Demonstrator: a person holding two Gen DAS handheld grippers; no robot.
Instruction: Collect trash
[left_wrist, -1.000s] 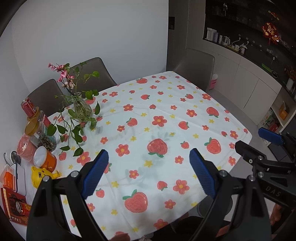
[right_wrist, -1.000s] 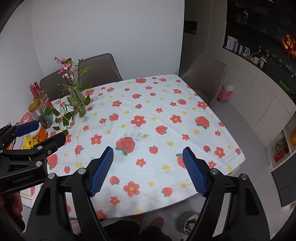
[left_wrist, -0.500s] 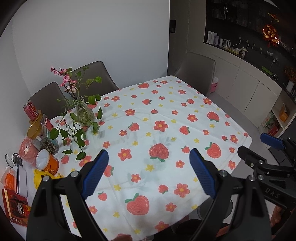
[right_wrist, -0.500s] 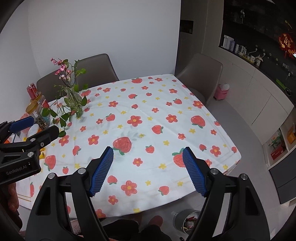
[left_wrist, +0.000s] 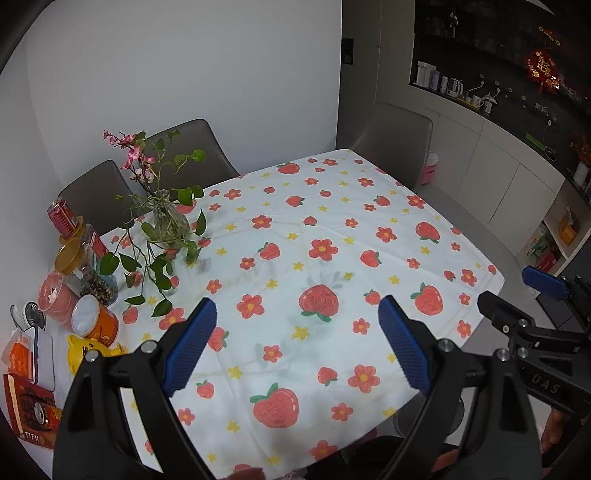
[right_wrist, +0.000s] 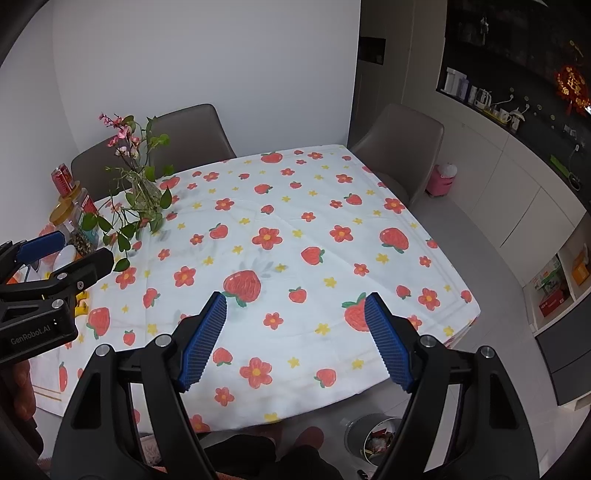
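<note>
My left gripper (left_wrist: 297, 345) is open and empty above the near edge of a table with a strawberry-and-flower cloth (left_wrist: 332, 229). My right gripper (right_wrist: 295, 341) is open and empty above the same cloth (right_wrist: 295, 206), and also shows at the right of the left wrist view (left_wrist: 517, 299). The left gripper shows at the left of the right wrist view (right_wrist: 62, 254). A round metal trash bin (right_wrist: 373, 435) with scraps inside stands on the floor below the table's near edge. I see no loose trash on the cloth.
A glass vase of flowers and vines (left_wrist: 166, 218) stands at the table's left. Jars, cans, a yellow toy and packets (left_wrist: 74, 295) crowd the left edge. Grey chairs (left_wrist: 391, 144) stand at the far sides. Cabinets and a counter (right_wrist: 517, 155) line the right wall.
Both grippers have pulled back and risen a little from the table, so the table looks farther and lower in both views. Both stay open and empty.
</note>
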